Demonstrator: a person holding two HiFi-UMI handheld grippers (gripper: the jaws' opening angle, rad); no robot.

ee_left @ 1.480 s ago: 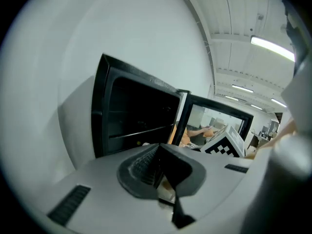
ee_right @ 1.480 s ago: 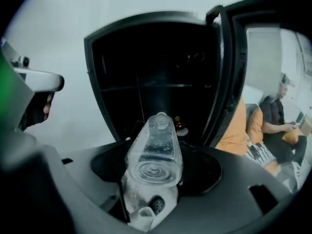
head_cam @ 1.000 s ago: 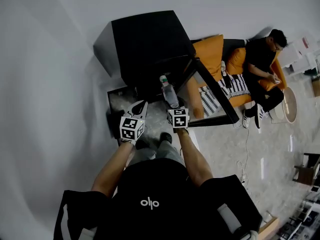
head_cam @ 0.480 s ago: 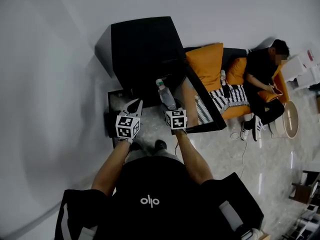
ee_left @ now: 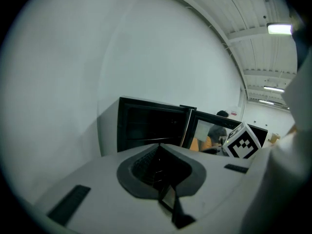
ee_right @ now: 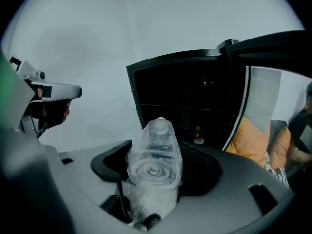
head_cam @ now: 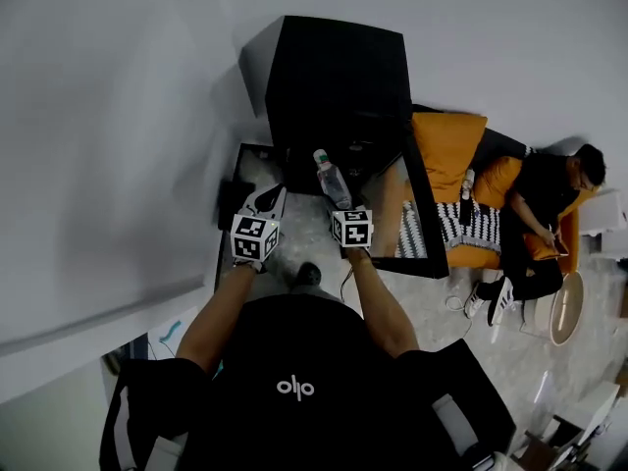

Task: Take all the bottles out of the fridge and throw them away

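First, wall [head_cam: 108, 145]: plain and pale, filling the left side of the head view.
Left gripper [head_cam: 267, 197]: fingers pressed together with nothing between them. It is held above the floor, pointing toward the fridge, and its marker cube sits just behind the jaws.
Floor [head_cam: 294, 226]: pale and speckled, showing between the two grippers.
Bottle [head_cam: 332, 181]: clear plastic, out of the fridge and in front of its open front. It is held in the right gripper, with its cap end toward the fridge and its base toward the holder.
Right gripper [head_cam: 340, 204]: just right of the left one and apart from it. Its fingers are spread wide and pinch the lower body of the bottle from both sides, and the right gripper view looks straight at the bottle's ribbed base.
Fridge [head_cam: 339, 77]: a black cabinet against the wall, its front open and its inside dark with shelves showing.
Small thing in fridge [ee_right: 198, 140]: reddish and white, on a lower shelf, too small to tell what it is.
Door [head_cam: 420, 199]: black-framed with a glass pane, swung out to the right of the fridge.
Sofa [head_cam: 449, 140]: orange cushions, behind the open door.
Striped cloth [head_cam: 471, 229]: black and white, lying on the sofa seat.
Seated person [head_cam: 545, 204]: in dark clothes at the sofa's right end, well apart from the grippers.
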